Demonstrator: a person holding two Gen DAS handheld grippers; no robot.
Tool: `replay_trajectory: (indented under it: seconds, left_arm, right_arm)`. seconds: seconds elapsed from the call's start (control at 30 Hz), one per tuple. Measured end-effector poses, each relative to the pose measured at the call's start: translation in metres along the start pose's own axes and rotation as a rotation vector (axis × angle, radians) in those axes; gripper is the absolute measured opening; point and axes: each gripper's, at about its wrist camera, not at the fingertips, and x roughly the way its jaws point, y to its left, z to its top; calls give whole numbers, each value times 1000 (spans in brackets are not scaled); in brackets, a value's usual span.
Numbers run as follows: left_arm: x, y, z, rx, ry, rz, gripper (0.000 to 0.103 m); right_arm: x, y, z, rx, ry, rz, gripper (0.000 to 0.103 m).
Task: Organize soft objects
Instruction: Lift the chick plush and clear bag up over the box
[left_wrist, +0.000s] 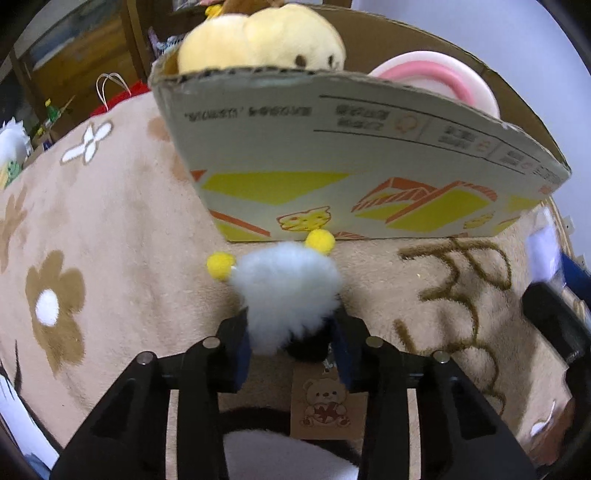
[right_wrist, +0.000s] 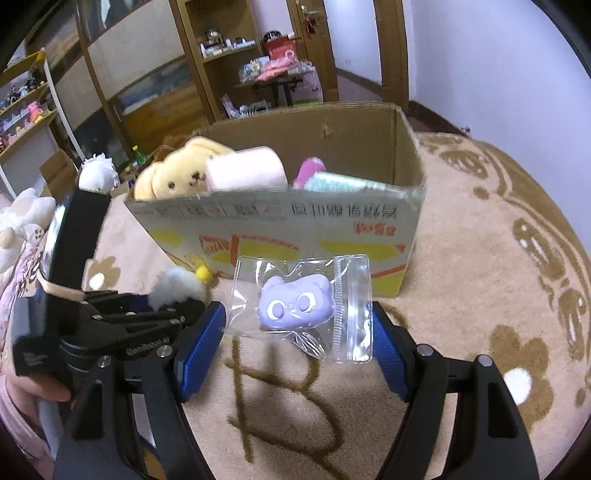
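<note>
From where I stand, the left gripper (left_wrist: 291, 332) has its blue-padded fingers (left_wrist: 242, 343) pressed in on a fluffy white plush (left_wrist: 286, 291) with two yellow pom-poms, one on either side of its top; a brown paper tag (left_wrist: 327, 404) printed with a bear hangs below it between the fingers. The plush sits low over the beige flowered rug (left_wrist: 110, 229), just in front of the printed side of the cardboard box (left_wrist: 369, 177). The right gripper (right_wrist: 297, 332) has its fingers (right_wrist: 201, 343) spread wide on either side of a clear zip bag (right_wrist: 351, 306) holding a small purple cat-faced toy (right_wrist: 295, 306). The bag lies between the pads, and I cannot tell whether either pad is touching it. That bag is also near the front wall of the box, over the rug with its brown lettering. Inside the box, a yellow plush dog (right_wrist: 177, 173) leans at the left end, a pale pink roll (right_wrist: 245, 173) rests beside it, and a pink and mint item (right_wrist: 325, 177) lies further right. Wooden shelves (right_wrist: 229, 51) stand behind.
</note>
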Motion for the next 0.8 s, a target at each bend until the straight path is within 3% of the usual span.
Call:
replay_trajectory:
  seconds: [0.13,0.37,0.53,0.8]
  left_arm:
    - [-27,-5,-8,-4,-102,53,31]
    - [-91,-6,-23,-20,-272,40,31]
    - [-142,-10,-24,24,-408,36,32]
    - [-187,-11,-3,51,-518,5,32]
  right_arm:
    - [-15,-1,7,-1,-43,4,80]
    - [-40,-1,15,0,-108,13,80]
    - [-58,2,23,-9,-172,8,81]
    - [-80,3,40,-33,-260,9,81]
